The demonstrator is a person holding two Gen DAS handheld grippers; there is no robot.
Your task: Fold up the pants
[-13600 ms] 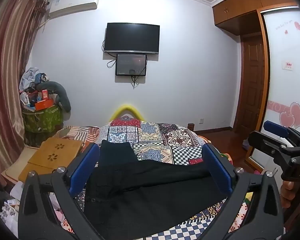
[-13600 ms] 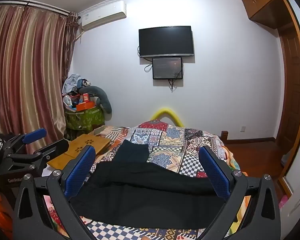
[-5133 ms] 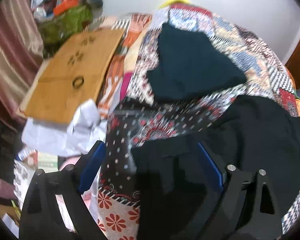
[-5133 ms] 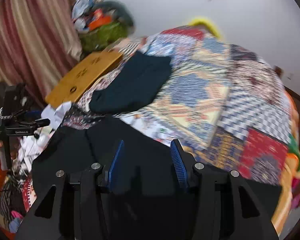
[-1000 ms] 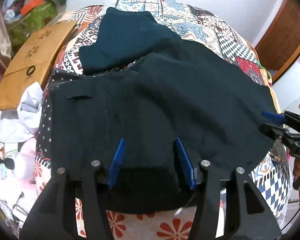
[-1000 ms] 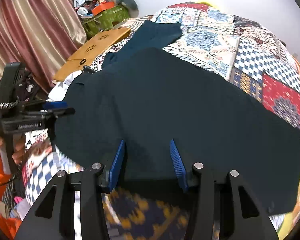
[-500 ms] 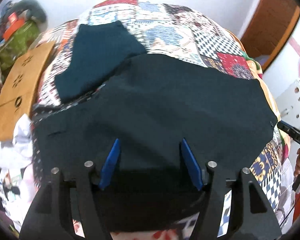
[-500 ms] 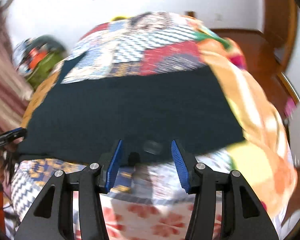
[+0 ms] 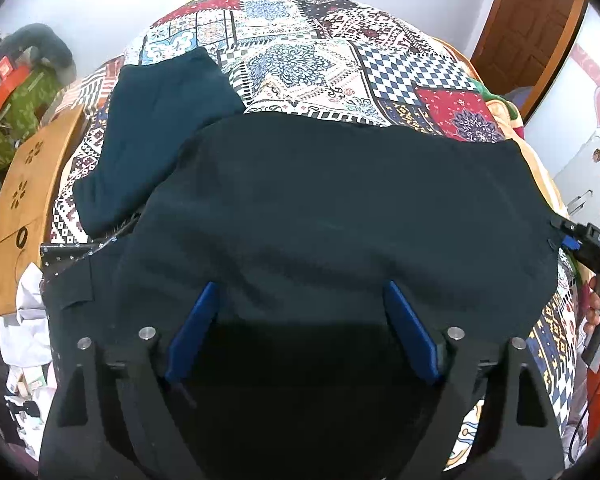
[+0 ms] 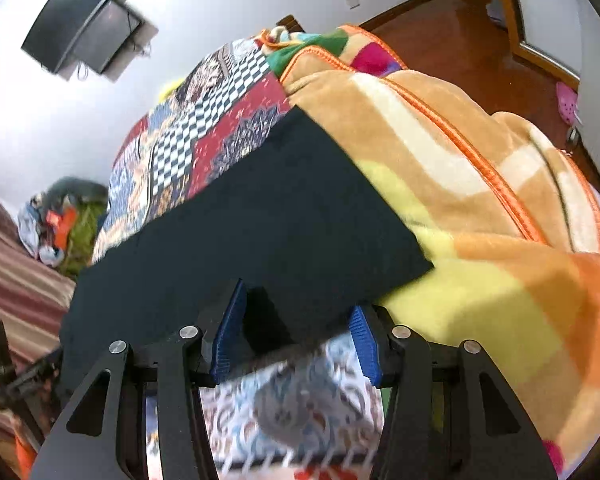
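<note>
The black pants (image 9: pixel 332 208) lie spread flat across the patchwork bed, legs folded together, waist at the left. My left gripper (image 9: pixel 300 312) is open, its blue pads straddling the near edge of the pants without pinching the cloth. In the right wrist view the pants (image 10: pixel 260 216) show as a dark band ending at the leg cuffs. My right gripper (image 10: pixel 296 320) is open over the near cuff corner. The right gripper also shows in the left wrist view (image 9: pixel 580 240) at the cuff end.
A folded dark teal garment (image 9: pixel 156 120) lies on the patchwork quilt (image 9: pixel 324 52) behind the pants. An orange and yellow blanket (image 10: pixel 480 200) covers the bed's right side. A wooden board (image 9: pixel 24 208) and clutter sit at the left. The other gripper (image 10: pixel 16 376) shows at far left.
Both grippers have opened wider and let go of the pants, which now lie flat. My right gripper has swung to the cuff end, tilting toward the blanket.
</note>
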